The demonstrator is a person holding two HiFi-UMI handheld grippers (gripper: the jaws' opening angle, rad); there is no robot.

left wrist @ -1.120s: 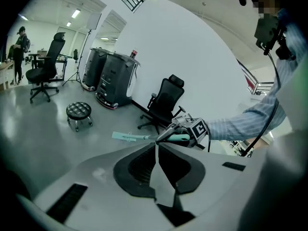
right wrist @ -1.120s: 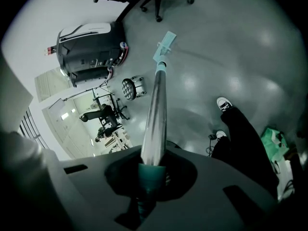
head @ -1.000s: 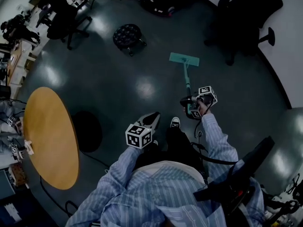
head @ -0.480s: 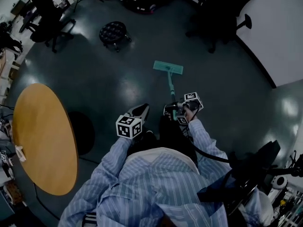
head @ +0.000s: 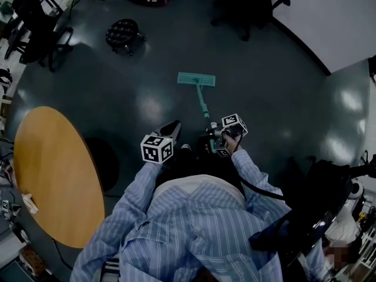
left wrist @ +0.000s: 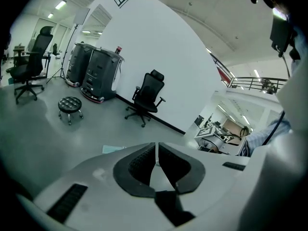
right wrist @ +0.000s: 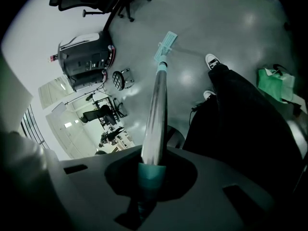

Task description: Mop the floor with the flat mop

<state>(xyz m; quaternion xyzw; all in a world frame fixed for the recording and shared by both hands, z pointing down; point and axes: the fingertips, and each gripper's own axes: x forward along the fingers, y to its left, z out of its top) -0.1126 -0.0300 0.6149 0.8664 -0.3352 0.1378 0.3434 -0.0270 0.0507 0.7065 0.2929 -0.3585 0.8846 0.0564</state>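
Dark floor (head: 264,69), right gripper (head: 214,140) forward around mop handle (head: 202,101)

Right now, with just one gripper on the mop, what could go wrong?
1. Only the right gripper clamps the mop handle, near its teal end. The left gripper is shut on nothing, so the long handle may twist or slip in the jaws.
2. What looks like a cable lies on the floor by the person's shoe. It could snag a foot, or the mop head if pulled back.
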